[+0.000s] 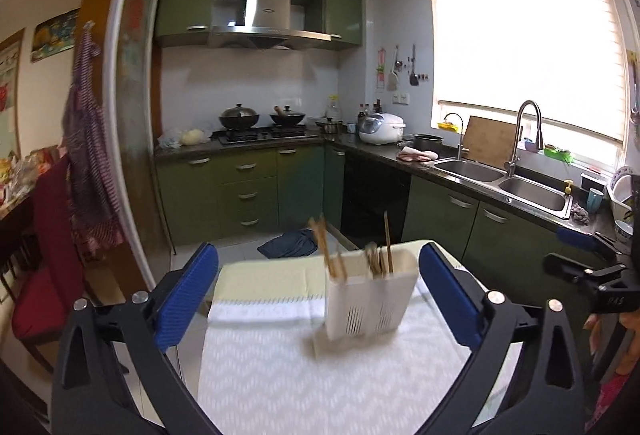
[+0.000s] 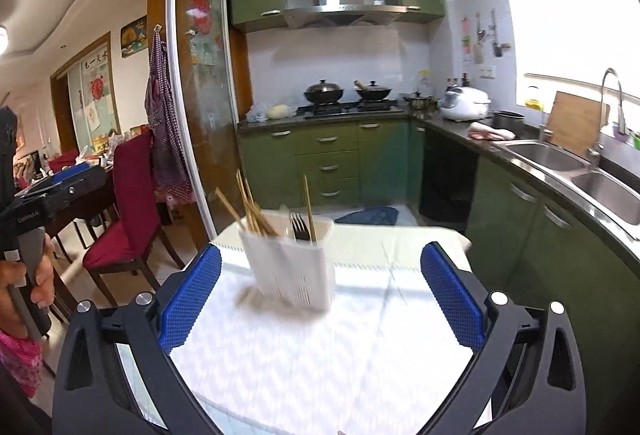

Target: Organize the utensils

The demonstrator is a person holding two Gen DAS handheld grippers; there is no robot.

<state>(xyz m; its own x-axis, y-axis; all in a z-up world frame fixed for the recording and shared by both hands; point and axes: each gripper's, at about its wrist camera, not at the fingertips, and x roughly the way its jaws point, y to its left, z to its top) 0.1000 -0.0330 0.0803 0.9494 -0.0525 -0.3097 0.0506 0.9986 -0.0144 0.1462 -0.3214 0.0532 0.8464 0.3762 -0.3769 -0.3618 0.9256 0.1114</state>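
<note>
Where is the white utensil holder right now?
The white utensil holder stands upright on the white tablecloth, ahead of both open tongs, chopsticks and a fork inside.

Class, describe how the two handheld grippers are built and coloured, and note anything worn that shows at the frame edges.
Both the left gripper and right gripper have black angular arms with silver rivets and blue textured finger pads. The left one, seen from the right camera, has a grey trigger handle and small white lettering. Pink patterned clothing shows below it.

Both wrist views look slightly down over the table point(image 1: 280, 375) toward the kitchen; both share the holder point(image 2: 290, 263) close ahead.
</note>
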